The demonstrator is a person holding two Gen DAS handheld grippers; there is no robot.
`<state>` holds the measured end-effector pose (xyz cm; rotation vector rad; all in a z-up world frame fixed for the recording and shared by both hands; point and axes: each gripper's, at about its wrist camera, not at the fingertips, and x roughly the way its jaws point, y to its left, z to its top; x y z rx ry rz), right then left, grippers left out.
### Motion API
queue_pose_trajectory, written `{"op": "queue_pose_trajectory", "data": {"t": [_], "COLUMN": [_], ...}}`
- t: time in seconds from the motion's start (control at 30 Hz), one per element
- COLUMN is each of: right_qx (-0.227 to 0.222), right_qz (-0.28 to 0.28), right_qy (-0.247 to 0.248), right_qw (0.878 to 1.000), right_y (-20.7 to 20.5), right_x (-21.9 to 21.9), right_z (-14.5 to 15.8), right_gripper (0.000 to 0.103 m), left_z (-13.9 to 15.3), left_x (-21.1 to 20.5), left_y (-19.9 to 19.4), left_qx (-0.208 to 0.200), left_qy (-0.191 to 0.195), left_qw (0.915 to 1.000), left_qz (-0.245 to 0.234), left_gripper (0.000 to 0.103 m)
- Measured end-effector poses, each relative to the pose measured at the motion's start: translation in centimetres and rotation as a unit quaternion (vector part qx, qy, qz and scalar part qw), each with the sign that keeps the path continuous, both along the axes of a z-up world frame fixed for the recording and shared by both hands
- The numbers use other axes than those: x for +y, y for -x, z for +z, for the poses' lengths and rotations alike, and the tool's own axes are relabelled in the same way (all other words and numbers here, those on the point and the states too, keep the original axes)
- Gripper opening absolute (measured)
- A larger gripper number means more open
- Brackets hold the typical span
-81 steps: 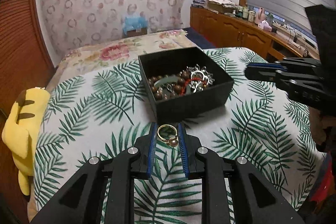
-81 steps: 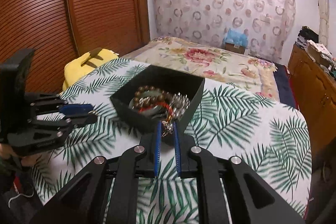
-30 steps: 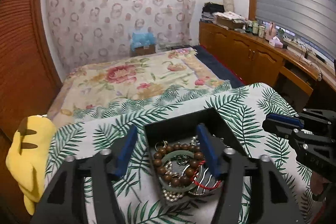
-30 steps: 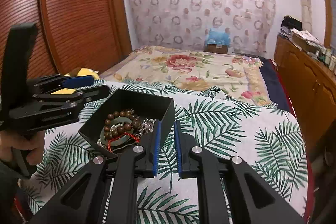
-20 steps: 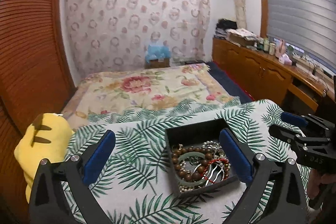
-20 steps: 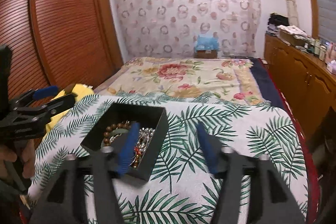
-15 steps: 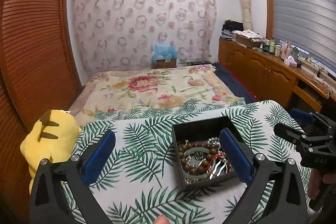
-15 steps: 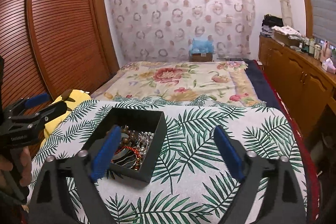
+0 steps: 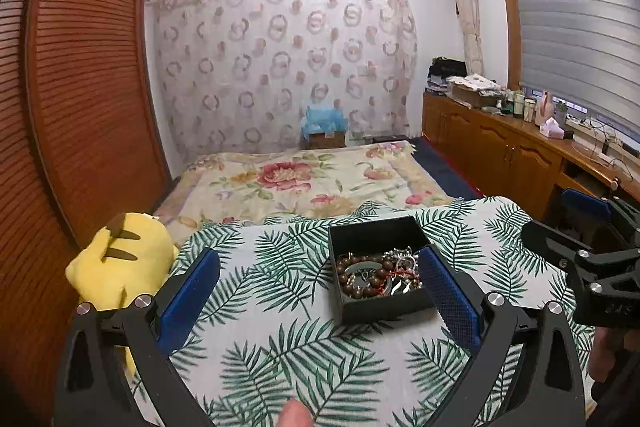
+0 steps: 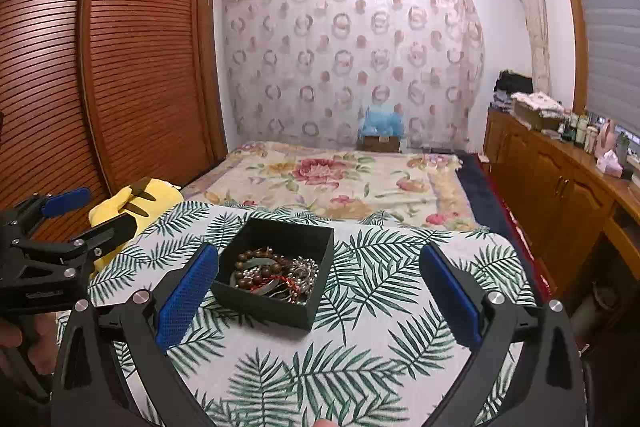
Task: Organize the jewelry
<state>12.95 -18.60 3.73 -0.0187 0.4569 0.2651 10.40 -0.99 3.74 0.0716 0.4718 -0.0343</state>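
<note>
A black open box [image 9: 374,233] sits on the palm-leaf cloth [image 9: 280,343]. It holds a pile of jewelry [image 9: 380,275]: a brown bead bracelet, silver pieces and a red cord. The box also shows in the right wrist view [image 10: 276,301] with the jewelry [image 10: 276,277] inside. My left gripper [image 9: 318,291] is wide open and empty, raised above and in front of the box. My right gripper [image 10: 318,291] is wide open and empty, raised in front of the box too. Each gripper shows at the edge of the other's view.
A yellow plush toy [image 9: 120,259] lies off the cloth's left edge. A flowered bed [image 9: 300,183] lies beyond the cloth. Wooden cabinets [image 9: 508,159] with clutter on top run along the right. A slatted wooden wardrobe [image 10: 100,67] stands at left.
Both grippers let go of their jewelry at the box, opened wide and drew back and up. The ring and small silver piece they held are no longer in the jaws.
</note>
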Motion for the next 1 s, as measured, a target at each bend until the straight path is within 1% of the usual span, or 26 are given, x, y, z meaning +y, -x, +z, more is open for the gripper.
{"op": "queue_pose_trajectory", "data": {"t": [0.23,0.37,0.47,0.73,1.0], "right_qx": [-0.017,-0.012,-0.009,-0.008,-0.003], "right_qz": [-0.005,-0.015,-0.019,-0.03,-0.037], "right_qy": [-0.01,-0.02,-0.022,-0.023,-0.028], "right_qw": [1.0,1.0,1.0,0.999,0.999], "right_y": [4.4,5.7,6.5,7.0,6.4], "right_x": [-0.8,-1.7,-2.0,-2.2,-2.6], "right_z": [0.7,0.6,0.3,0.0,-0.4], "right_gripper": [0.101,0.101,0.101,0.101,0.101], "left_z": [0.1,0.1,0.1,0.0,0.1], "left_x": [0.2,0.7,0.8,1.5,1.7], "left_y": [3.0,4.0,4.6,5.4,5.4], "left_qx": [0.002,0.01,0.008,0.004,0.005], "left_qy": [0.01,0.026,0.025,0.031,0.033], "left_qw": [0.9999,0.9996,0.9995,0.9992,0.9991], "left_qz": [0.01,0.011,0.017,0.027,0.024], "left_gripper": [0.096,0.096,0.096,0.096,0.096]}}
